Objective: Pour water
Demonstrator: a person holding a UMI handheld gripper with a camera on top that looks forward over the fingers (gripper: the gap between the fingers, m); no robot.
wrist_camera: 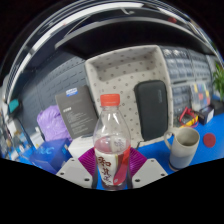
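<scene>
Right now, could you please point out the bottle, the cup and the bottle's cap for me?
bottle (110,140): gripper view, on its clear body, between the jaws.
cup (185,146): gripper view, on its grey side wall, beside the bottle.
cap (110,100): gripper view, on the orange top of the bottle.

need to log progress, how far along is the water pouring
Done so far: the bottle looks gripped, upright between the fingers of the gripper, seemingly lifted off the blue table. In hand: carrying it, with its orange cap on. Left: the cap needs to come off, then move to the grey cup at the right and tip the bottle over it. I can't see any water in the cup.
</scene>
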